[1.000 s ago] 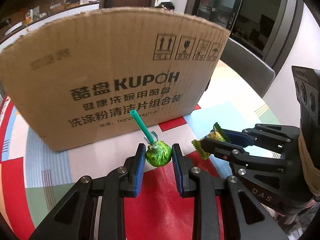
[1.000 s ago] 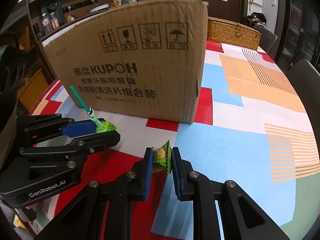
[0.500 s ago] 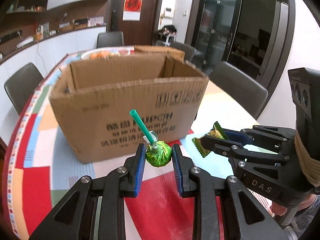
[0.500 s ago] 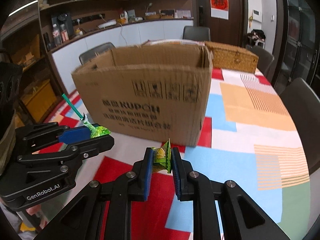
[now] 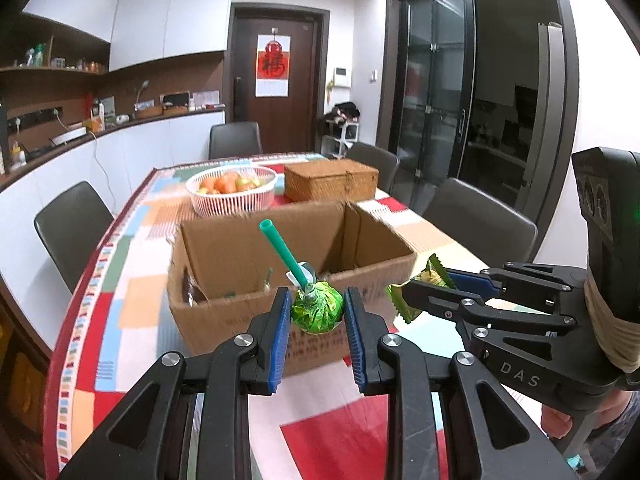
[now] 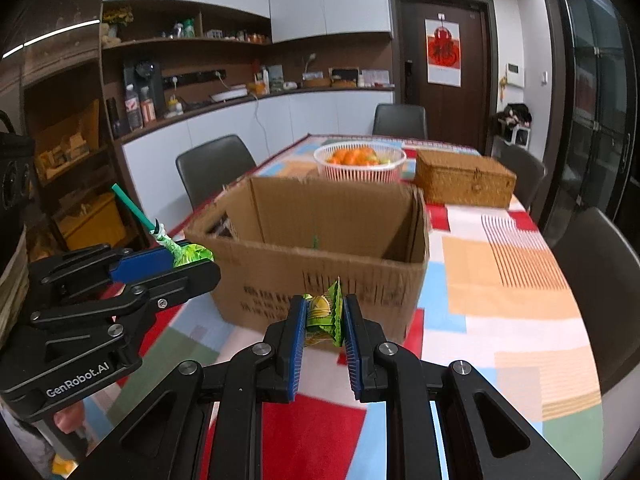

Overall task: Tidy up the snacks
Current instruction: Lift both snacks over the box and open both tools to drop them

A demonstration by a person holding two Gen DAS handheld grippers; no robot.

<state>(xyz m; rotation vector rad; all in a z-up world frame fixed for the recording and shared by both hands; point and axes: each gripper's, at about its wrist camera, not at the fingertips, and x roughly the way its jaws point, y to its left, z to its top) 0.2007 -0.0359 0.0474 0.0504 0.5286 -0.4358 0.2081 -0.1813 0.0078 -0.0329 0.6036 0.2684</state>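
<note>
My left gripper [image 5: 317,312] clamped on green lollipop [image 5: 318,312], right gripper [image 6: 323,318] pinching green candy packet [image 6: 323,316]. Both short of cardboard box [image 5: 240,316] at 12 o'clock. Risks: lollipop stick [image 5: 282,254] snagging near wall; thin packet slipping; early release landing on table [image 6: 500,300].

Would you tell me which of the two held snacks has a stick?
The green lollipop in the left gripper has a teal stick; the flat candy packet in the right gripper has none.

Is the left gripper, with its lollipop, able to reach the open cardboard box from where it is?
Probably yes. The left gripper, shut on the lollipop, sits above the cardboard box rim; the top is open and nothing stands between.
</note>
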